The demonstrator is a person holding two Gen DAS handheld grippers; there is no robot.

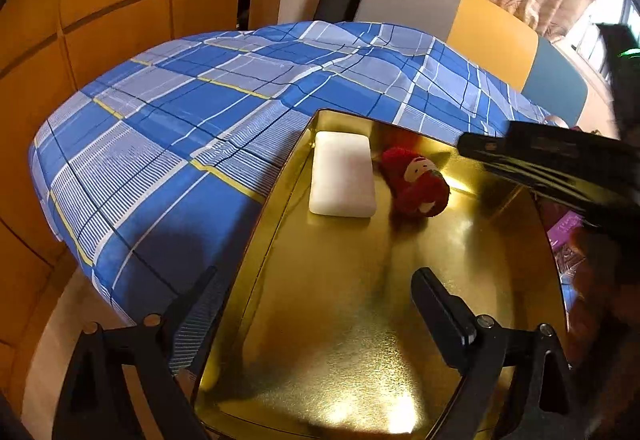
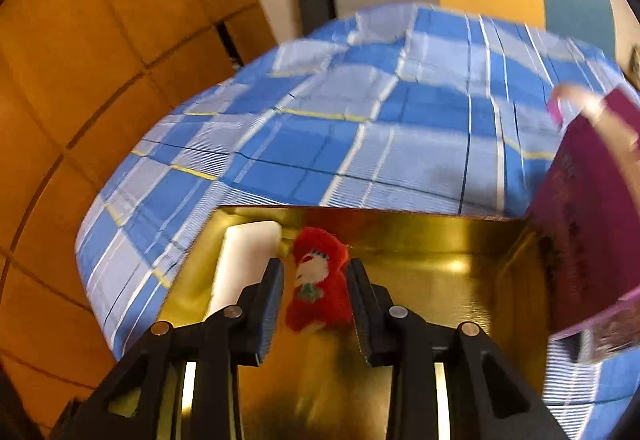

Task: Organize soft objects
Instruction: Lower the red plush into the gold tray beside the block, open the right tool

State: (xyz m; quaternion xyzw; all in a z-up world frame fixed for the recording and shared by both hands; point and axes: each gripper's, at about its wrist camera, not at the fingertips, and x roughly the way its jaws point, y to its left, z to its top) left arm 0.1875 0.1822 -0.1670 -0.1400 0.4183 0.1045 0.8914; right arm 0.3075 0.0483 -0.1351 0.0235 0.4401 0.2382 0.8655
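An open gold tin box (image 1: 360, 320) (image 2: 420, 240) sits on the bed. Inside, at its far left, a white soft block (image 1: 343, 175) (image 2: 244, 260) lies flat. A red plush toy (image 1: 416, 183) (image 2: 316, 284) lies right beside it on the box floor. My right gripper (image 2: 316, 268) (image 1: 472, 147) points down into the box with the plush between its fingers. The jaws stand slightly apart and the pads do not press on the plush. My left gripper (image 1: 316, 288) is wide open and holds nothing. It straddles the box's near left wall, one finger outside and one inside.
The bed carries a blue plaid sheet (image 1: 180, 127) (image 2: 360, 127). A magenta printed pack (image 2: 580, 220) (image 1: 564, 228) stands against the box's right side. Orange wooden cabinets (image 1: 80, 19) line the left. A grey, yellow and teal headboard (image 1: 492, 35) is at the back.
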